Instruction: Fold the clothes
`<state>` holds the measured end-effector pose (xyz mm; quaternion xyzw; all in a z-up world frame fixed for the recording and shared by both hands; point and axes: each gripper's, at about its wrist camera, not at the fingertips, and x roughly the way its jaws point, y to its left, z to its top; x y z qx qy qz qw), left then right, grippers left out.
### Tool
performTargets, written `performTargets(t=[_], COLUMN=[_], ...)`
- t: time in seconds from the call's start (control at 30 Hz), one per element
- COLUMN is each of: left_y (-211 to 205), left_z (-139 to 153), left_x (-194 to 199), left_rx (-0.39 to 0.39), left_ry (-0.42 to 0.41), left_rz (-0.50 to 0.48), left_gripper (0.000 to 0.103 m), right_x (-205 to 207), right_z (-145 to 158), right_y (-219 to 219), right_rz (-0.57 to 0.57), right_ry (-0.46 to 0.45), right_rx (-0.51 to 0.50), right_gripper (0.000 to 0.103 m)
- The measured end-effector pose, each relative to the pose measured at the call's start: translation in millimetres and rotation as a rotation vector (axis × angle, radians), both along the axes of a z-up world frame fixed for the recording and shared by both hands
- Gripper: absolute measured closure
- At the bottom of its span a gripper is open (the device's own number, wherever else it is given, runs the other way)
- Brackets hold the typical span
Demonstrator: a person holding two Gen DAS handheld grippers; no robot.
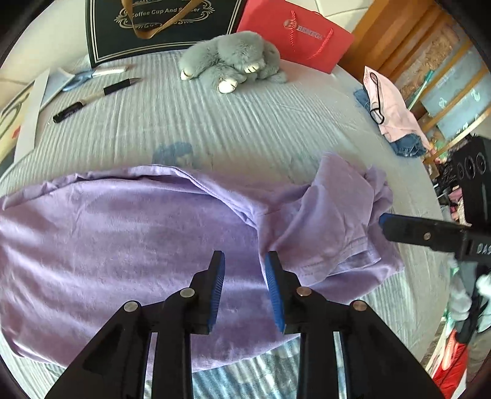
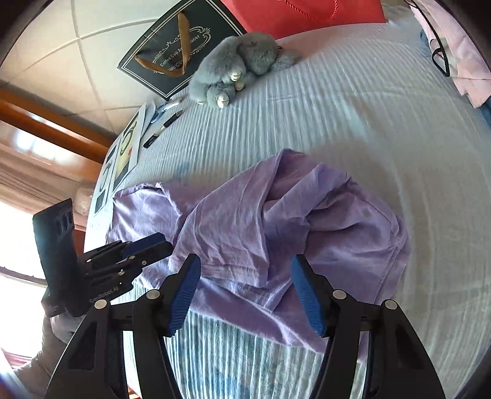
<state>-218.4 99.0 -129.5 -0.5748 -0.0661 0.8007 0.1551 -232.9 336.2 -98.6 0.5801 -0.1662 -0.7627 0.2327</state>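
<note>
A lilac garment [image 1: 122, 230] lies on the pale striped bedsheet [image 1: 245, 122], smooth at its left and bunched in folds at its right end [image 1: 337, 214]. My left gripper [image 1: 244, 261] hovers over its near middle, jaws a small gap apart, with no cloth pinched between the blue pads. In the right wrist view my right gripper [image 2: 245, 267] stands open wide above the hem of the crumpled end of the garment [image 2: 245, 221], nothing gripped. The left gripper [image 2: 153, 242] shows at the left there, over the cloth's edge. One right fingertip [image 1: 383, 221] reaches in by the bunched end.
A grey plush rabbit [image 1: 233, 58] lies at the far side, with a dark gift bag [image 1: 159, 27] and a red bag [image 1: 294, 33] behind it. Pens [image 1: 95, 98], scissors [image 1: 92, 73] and papers lie far left. Pink clothing with a black hanger [image 1: 389, 104] sits on jeans at the right edge.
</note>
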Motion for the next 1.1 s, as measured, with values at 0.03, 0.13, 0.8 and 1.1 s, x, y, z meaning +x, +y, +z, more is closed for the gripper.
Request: performTargets(t=[0.03, 0.13, 0.8, 1.1], left_y=[1, 9, 38, 46], left_z=[-1, -6, 25, 34], left_x=[-1, -2, 57, 68], left_rx=[0.009, -0.003, -0.168, -0.178], left_ry=[-0.002, 0.008, 0.157, 0.217], left_rz=[0.001, -0.007, -0.12, 0.0], left_gripper=[0.076, 0.076, 0.102, 0.056], right_x=[-1, -2, 84, 85], right_z=[-2, -10, 21, 29], right_y=[-1, -10, 23, 28], right_rz=[-0.001, 0.018, -0.038, -0.138], right_ry=[0.002, -0.005, 0.13, 0.249], right_rx=[-0.009, -0.022, 0.126, 0.031], right_gripper=[0.042, 0.06, 0.093, 0.024])
